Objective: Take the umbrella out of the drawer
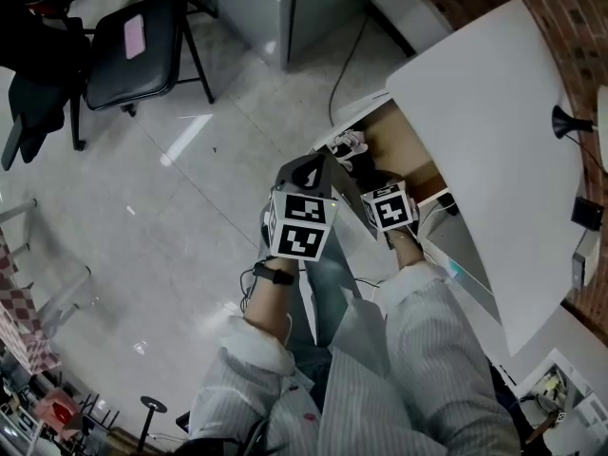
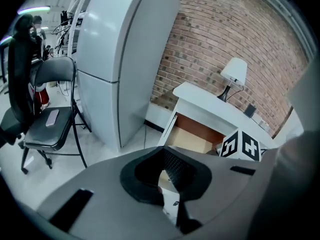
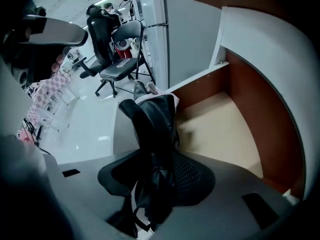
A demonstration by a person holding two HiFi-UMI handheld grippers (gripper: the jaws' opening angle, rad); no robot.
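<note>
Currently: right tongs (image 3: 157, 184) clamped on the black folded fabric umbrella (image 3: 155, 134). The grip is around its lower part, and the rest stands forward and up out of the jaws. Left tongs (image 2: 167, 180): jaws a little apart, nothing between them, held just beside the right tongs, idle.

The drawer with reddish-brown walls and a pale beige bottom (image 3: 220, 129) stands open under the front edge of the white desk top (image 1: 494, 141), toward that edge's far end as the head view shows it. What I can see of its bottom is bare.

Progress, my reading: grasp done, lift done or nearly so. The umbrella sits up over the drawer's open side and is not lying on the bottom. I cannot tell whether its far tip is fully clear of the rim.

Left to do: draw the right tongs back from the desk's front edge until the whole umbrella is outside the drawer.

Risk: the thin black strap loop (image 3: 140, 218) hanging below the jaws might snag the rim.
</note>
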